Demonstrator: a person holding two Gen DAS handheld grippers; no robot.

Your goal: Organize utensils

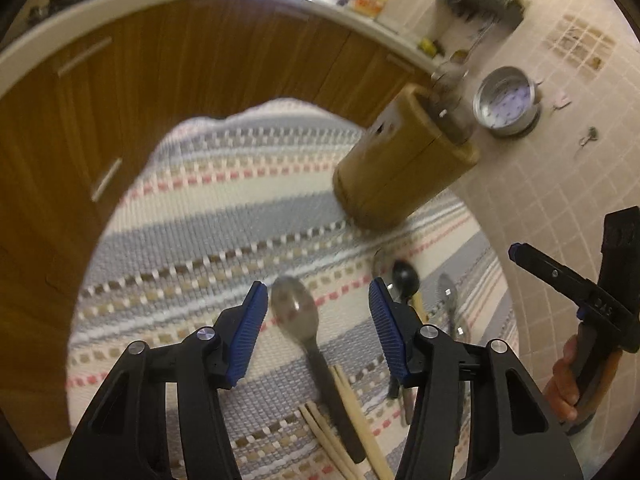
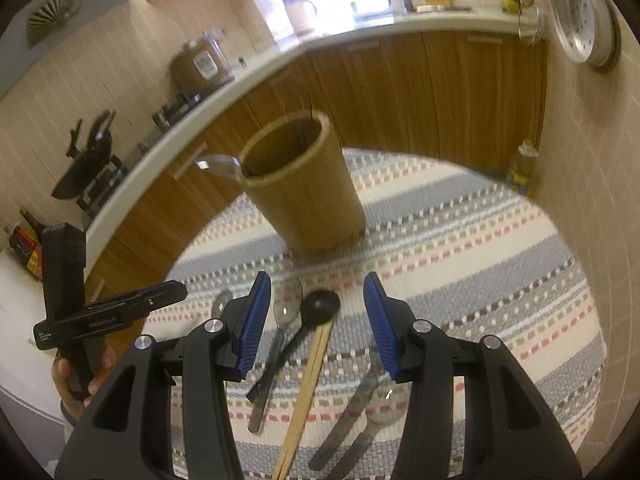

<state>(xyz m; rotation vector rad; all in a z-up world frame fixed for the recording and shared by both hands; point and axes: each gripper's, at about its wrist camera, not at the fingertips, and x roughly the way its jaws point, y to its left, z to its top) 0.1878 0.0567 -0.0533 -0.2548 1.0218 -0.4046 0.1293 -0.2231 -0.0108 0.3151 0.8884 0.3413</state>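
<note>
A bamboo utensil holder [image 1: 404, 160] [image 2: 304, 192] stands on a striped woven mat [image 1: 224, 208] [image 2: 460, 248], with a metal utensil [image 2: 222, 166] sticking out of it. My left gripper [image 1: 318, 308] is open and empty above a metal spoon [image 1: 296, 316]; chopsticks [image 1: 352, 408] lie by its handle. My right gripper [image 2: 316, 312] is open and empty above a black spoon [image 2: 318, 306], a metal spoon [image 2: 286, 312] and chopsticks [image 2: 308, 392]. Each gripper shows in the other's view, right [image 1: 560, 276] and left [image 2: 120, 308].
More spoons [image 1: 448, 300] [image 2: 384, 404] and a knife-like utensil [image 2: 348, 420] lie on the mat. Wooden cabinets [image 1: 120, 100] and a countertop [image 2: 280, 60] lie beyond it. A steel pot [image 1: 506, 100] and an oil bottle [image 2: 520, 168] sit by the tiled wall.
</note>
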